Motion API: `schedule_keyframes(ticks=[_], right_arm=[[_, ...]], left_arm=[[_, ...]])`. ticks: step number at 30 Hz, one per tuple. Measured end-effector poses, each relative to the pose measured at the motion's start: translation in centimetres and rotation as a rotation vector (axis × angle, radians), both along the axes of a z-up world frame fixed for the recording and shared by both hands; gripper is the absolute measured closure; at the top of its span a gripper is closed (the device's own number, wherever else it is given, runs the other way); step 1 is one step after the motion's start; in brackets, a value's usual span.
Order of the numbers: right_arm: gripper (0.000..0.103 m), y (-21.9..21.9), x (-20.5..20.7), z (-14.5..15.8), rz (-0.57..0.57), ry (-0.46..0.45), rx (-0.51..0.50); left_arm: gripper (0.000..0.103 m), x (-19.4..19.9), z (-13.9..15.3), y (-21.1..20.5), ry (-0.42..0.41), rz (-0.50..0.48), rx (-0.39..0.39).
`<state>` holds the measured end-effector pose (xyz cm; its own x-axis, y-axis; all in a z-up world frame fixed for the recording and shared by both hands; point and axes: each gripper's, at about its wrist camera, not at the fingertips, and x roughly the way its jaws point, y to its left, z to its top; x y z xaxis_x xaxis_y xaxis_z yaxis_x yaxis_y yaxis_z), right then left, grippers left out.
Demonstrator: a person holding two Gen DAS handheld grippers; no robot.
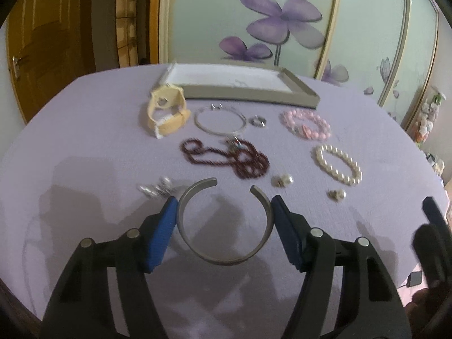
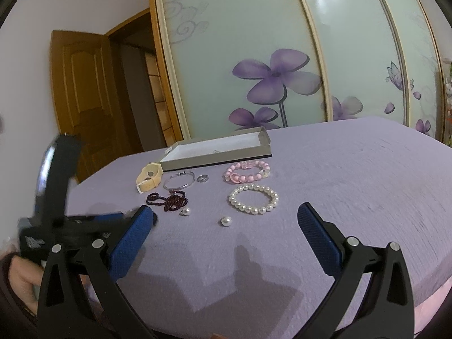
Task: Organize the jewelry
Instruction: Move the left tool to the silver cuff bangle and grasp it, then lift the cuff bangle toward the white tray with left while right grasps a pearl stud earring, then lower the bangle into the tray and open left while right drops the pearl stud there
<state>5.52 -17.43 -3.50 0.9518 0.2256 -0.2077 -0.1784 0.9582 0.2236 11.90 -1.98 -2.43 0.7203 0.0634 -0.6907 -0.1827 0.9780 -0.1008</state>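
Jewelry lies on a lilac cloth. My left gripper [image 1: 224, 202] has its blue pads against both sides of a silver open cuff bangle [image 1: 226, 257], shut on it. Beyond it lie a dark red bead necklace [image 1: 226, 155], a thin silver bangle [image 1: 219, 121], a cream watch [image 1: 166, 113], a ring [image 1: 258, 121], a pink bead bracelet [image 1: 306, 124], a white pearl bracelet [image 1: 339, 163], pearl earrings [image 1: 282, 180] and a pearl cluster [image 1: 155, 188]. A grey open box [image 1: 240, 94] stands at the back. My right gripper [image 2: 226, 214] is open and empty, near a pearl earring [image 2: 226, 221] and the pearl bracelet [image 2: 253, 198].
The cloth-covered surface [image 2: 353, 169] ends in a rounded edge on the right and front. A sliding wardrobe with purple flowers [image 2: 276, 79] stands behind, and a wooden door [image 2: 84, 99] at the left. The left gripper's body [image 2: 53, 197] shows at the left of the right wrist view.
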Motion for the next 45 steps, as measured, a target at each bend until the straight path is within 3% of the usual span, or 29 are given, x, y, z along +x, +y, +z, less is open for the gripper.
schedule_keyframes(ticks=[18, 20, 23, 28, 31, 38, 40, 45], right_arm=[[0.003, 3.2, 4.3, 0.4, 0.044, 0.173, -0.074], [0.008, 3.5, 4.9, 0.3, 0.056, 0.195, -0.083], [0.023, 4.1, 5.9, 0.3, 0.060, 0.244, -0.113], [0.055, 4.5, 8.1, -0.5, 0.053, 0.357, -0.145], [0.064, 4.1, 8.8, -1.1, 0.038, 0.402, -0.128], [0.072, 4.6, 9.3, -1.2, 0.008, 0.411, -0.161], [0.086, 4.6, 9.5, -1.1, -0.003, 0.415, -0.169], [0.088, 4.2, 9.6, -1.0, 0.001, 0.427, -0.151]], left_arm=[[0.036, 0.8, 6.2, 6.9, -0.168, 0.069, 0.046], [0.036, 1.1, 6.8, 7.7, -0.187, 0.077, 0.044], [0.036, 1.3, 7.3, 8.5, -0.210, 0.081, 0.037], [0.036, 1.9, 7.4, 9.5, -0.225, 0.075, 0.023], [0.036, 2.1, 7.3, 9.8, -0.228, 0.072, 0.017], [0.036, 2.8, 7.0, 10.3, -0.227, 0.058, 0.005], [0.036, 3.0, 6.9, 10.4, -0.224, 0.055, 0.004], [0.036, 3.1, 6.8, 10.6, -0.223, 0.055, 0.005]])
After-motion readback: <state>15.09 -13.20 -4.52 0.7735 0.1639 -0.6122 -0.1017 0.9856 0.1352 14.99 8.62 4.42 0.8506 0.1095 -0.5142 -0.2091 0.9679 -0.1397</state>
